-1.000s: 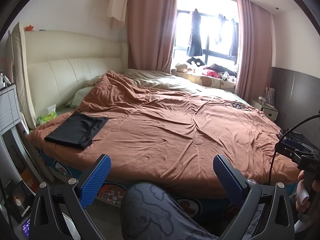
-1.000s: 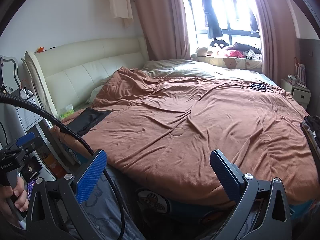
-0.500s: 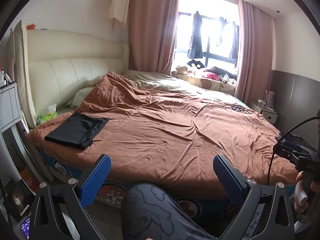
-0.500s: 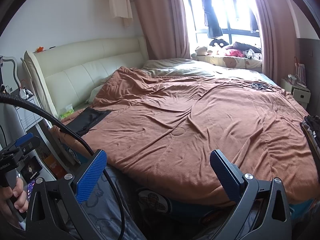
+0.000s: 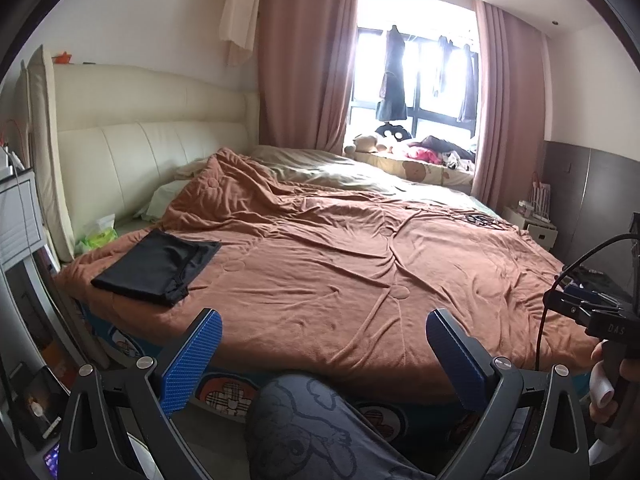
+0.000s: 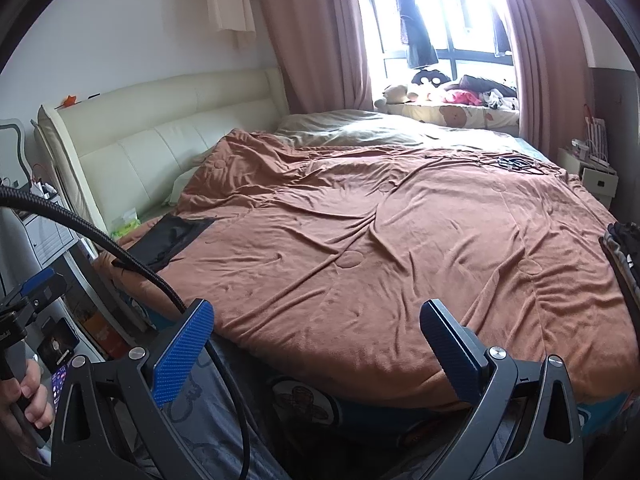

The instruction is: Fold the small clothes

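A folded black garment lies flat on the brown blanket at the near left corner of the bed; it also shows in the right wrist view. A pile of dark and striped clothes sits at the bed's right edge. My left gripper is open and empty, held off the near edge of the bed. My right gripper is open and empty, also short of the bed's near edge. Both are far from the garments.
A cream headboard stands at the left. A bedside unit is at the far left, and a white nightstand at the right. My knee in grey patterned trousers is between the left fingers. A black cable crosses the right view.
Both grippers stay open and nearly still. The left view has tilted slightly, with the bed sitting a little higher in frame.
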